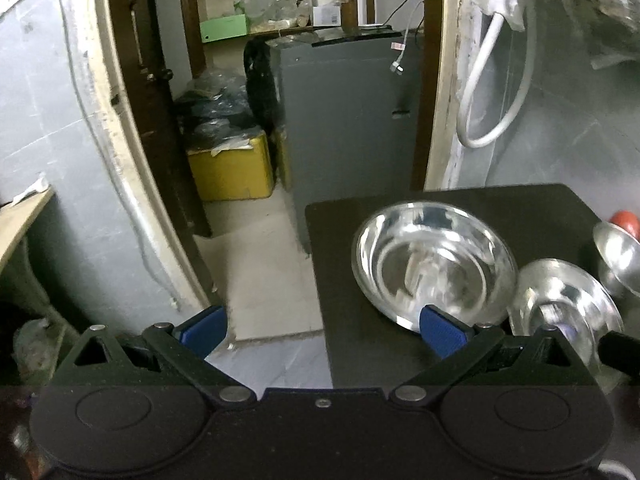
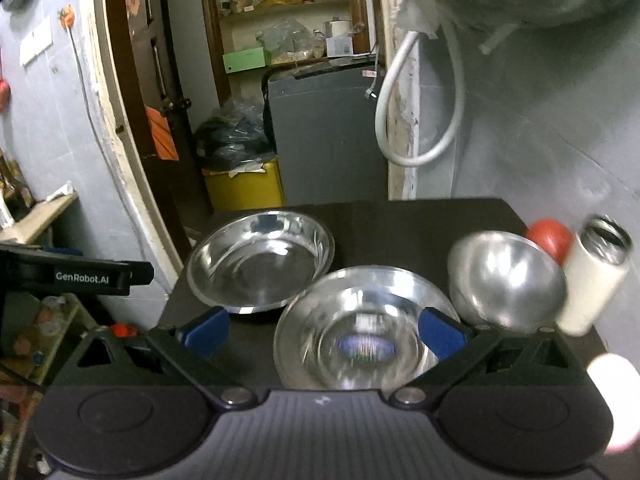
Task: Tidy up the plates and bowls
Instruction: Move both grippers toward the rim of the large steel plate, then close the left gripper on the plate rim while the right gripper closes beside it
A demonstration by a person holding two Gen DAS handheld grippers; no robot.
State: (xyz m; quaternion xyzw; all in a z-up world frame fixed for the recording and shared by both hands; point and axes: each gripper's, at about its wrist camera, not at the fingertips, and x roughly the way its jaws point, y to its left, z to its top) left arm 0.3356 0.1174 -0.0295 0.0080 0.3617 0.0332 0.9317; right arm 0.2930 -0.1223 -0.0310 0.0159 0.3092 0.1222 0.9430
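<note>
Motion-blurred bowl (image 2: 506,280) and bottle (image 2: 594,276)

Shiny silver steel bowls (image 2: 260,256) on black table (image 2: 400,224); blue gripper pads (image 2: 206,332); red ball (image 2: 550,236); white flask (image 2: 592,284); yellow bin (image 2: 248,188).

Three bowls (image 2: 260,264) (image 2: 360,332) (image 2: 504,284) showing polished shiny metal; desk (image 2: 400,232) looking matt black; bottle (image 2: 592,284) showing smooth white body, steel rim.

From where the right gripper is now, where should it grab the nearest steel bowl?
Pinch the near rim of the nearest steel bowl, one finger inside and one outside, coming from above. It sits upright and open-topped, probably too wide for the open right gripper to span.
</note>
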